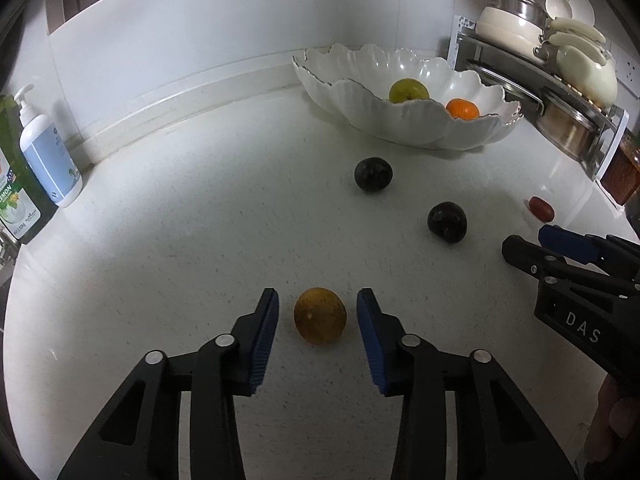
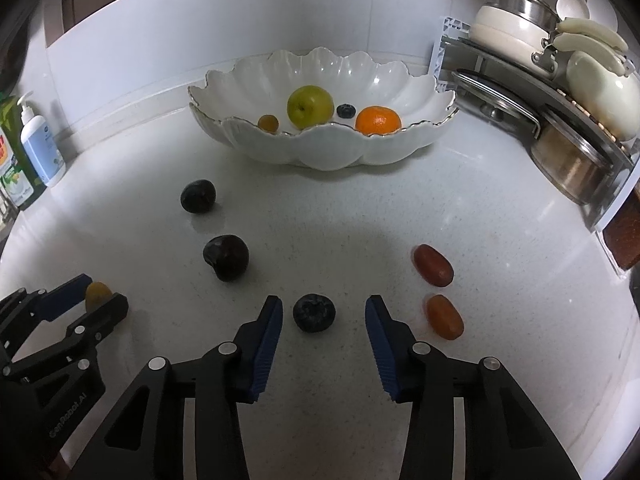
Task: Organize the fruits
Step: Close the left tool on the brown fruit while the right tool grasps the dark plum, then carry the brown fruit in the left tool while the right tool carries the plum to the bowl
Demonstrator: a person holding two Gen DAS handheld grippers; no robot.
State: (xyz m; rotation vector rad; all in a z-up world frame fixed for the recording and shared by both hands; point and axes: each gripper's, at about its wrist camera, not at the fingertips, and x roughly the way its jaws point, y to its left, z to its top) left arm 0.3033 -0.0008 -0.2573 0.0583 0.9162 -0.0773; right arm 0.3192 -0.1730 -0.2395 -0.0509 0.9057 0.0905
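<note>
Step in hand: both grippers are set over small fruits on the white counter (image 2: 400, 208), each about to pick one up; I judge this the start of a double grasp.
Left gripper (image 1: 318, 310): released, jaws straddling a small yellow-brown fruit (image 1: 320, 315); a gap shows on each side, so the pads are not pressing yet.
Right gripper (image 2: 324, 312): released too, jaws either side of a blueberry (image 2: 314, 313), which sits nearer the left pad and touches neither.
Bowl (image 2: 256, 80): white, scalloped, at the back of the counter, well apart from both grippers; it already holds a green apple (image 2: 310, 106), a tangerine (image 2: 378, 120), a second blueberry and a small yellow fruit.
Fruits not yet sorted: two dark plums (image 2: 226, 258) between the grippers and the bowl, and a red tomato (image 2: 433, 265) and an orange one (image 2: 445, 316) just to the right of the right gripper.
Next move calls for: closing each pair of jaws gently until the pads bear on the fruit, since the blueberry is likely soft and both may roll, then lifting and carrying them over the rim of the bowl.
</note>
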